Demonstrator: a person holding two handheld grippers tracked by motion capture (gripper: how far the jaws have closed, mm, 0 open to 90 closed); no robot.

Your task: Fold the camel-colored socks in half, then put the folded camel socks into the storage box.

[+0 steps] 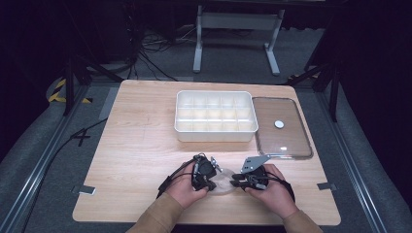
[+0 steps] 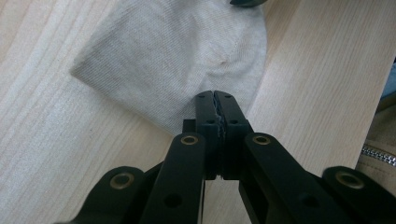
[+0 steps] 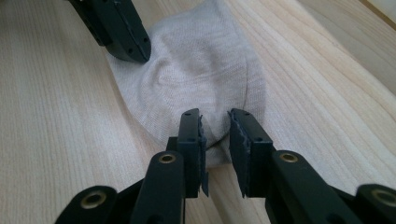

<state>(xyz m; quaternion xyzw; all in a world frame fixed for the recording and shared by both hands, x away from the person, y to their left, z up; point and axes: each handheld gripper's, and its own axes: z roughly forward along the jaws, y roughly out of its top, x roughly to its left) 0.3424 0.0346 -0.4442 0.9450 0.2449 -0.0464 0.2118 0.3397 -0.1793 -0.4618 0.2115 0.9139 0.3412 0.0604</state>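
Note:
A small beige knit cloth lies flat on the wooden table near its front edge, between my two grippers. In the left gripper view, the left gripper has its jaws pressed together on the near edge of the cloth. The right gripper stands open, its jaws a little apart astride the rounded near edge of the cloth. The left gripper's tip rests at the cloth's far side in the right gripper view. From above, the left gripper and right gripper face each other across the cloth.
A white tray with several compartments stands at the middle back of the table. Beside it on the right lies a clear lid with a white knob. Bare wood stretches along the table's left side.

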